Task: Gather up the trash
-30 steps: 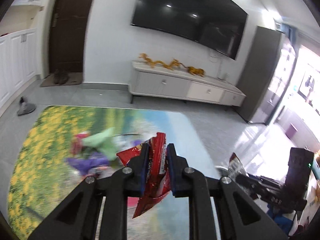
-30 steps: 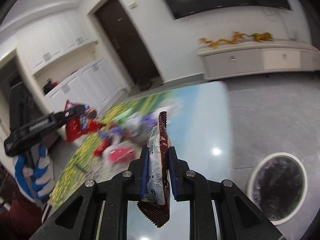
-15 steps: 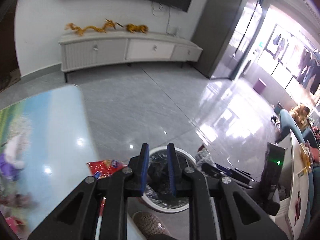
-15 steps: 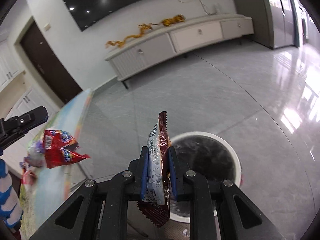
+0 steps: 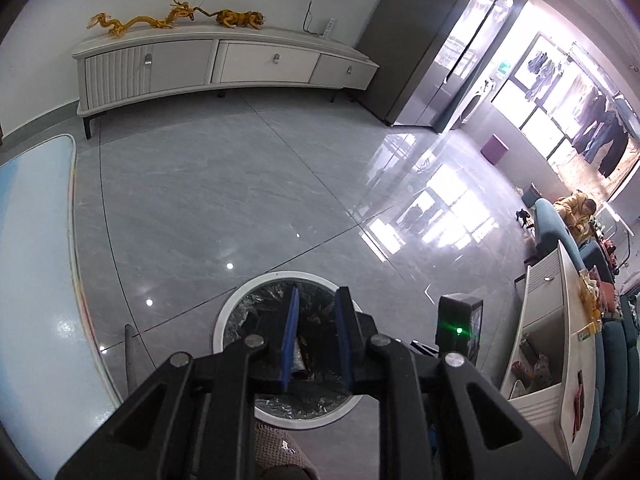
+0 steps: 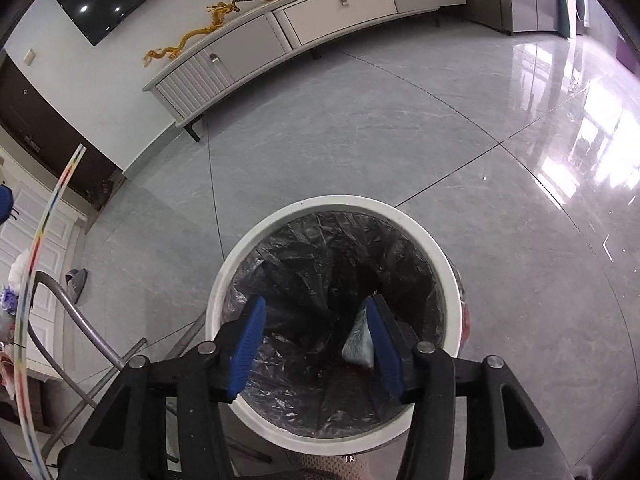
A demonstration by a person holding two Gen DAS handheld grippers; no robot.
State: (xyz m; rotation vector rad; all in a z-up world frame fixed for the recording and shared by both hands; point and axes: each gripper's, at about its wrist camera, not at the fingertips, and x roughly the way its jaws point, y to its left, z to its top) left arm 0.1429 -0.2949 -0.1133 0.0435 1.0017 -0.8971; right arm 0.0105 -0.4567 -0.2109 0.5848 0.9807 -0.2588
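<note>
A round white trash bin (image 6: 448,280) with a black liner stands on the grey floor below both grippers. It also shows in the left wrist view (image 5: 240,296). My right gripper (image 6: 316,344) is open wide above the bin's mouth and holds nothing. A silvery brown wrapper (image 6: 358,340) lies inside the bin, beside the right finger. My left gripper (image 5: 314,336) is empty over the bin, its blue pads a narrow gap apart. Wrappers (image 5: 300,360) show down in the liner.
The table edge (image 5: 36,260) with its glossy picture top lies at the left, with metal legs (image 6: 72,312) under it. A white TV cabinet (image 5: 224,64) stands along the far wall. A sofa and low white shelf (image 5: 560,312) are at the right. A slipper (image 6: 76,278) lies on the floor.
Both grippers swung from the table to over the bin. The left one let go of its red wrapper. The right one opened and its brown wrapper dropped into the bin.
</note>
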